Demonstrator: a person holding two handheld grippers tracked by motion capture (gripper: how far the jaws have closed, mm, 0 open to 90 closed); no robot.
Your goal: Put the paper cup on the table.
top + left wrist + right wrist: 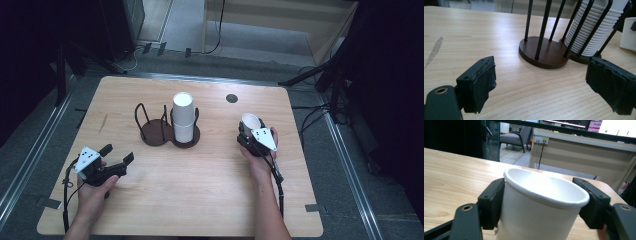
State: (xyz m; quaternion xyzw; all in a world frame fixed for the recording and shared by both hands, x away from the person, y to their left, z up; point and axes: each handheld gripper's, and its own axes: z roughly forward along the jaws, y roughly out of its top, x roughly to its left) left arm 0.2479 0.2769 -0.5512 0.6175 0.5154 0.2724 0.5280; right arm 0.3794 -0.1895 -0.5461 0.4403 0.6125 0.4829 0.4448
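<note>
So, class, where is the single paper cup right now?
In the high view, the cup sits between the right gripper jaws, right of the cup rack.

A light wooden table (200, 200) carries a dark two-ring cup rack (167, 132).

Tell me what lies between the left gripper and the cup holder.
Nothing: in the high view, bare table separates the left gripper from the cup holder.

Both forearms are bare, no sleeves. Each black gripper, left gripper (119, 155) and right gripper (248, 131), carries a grey three-cornered plate on top, padded jaws, brass-ringed screw holes, and a trailing black cable.
</note>
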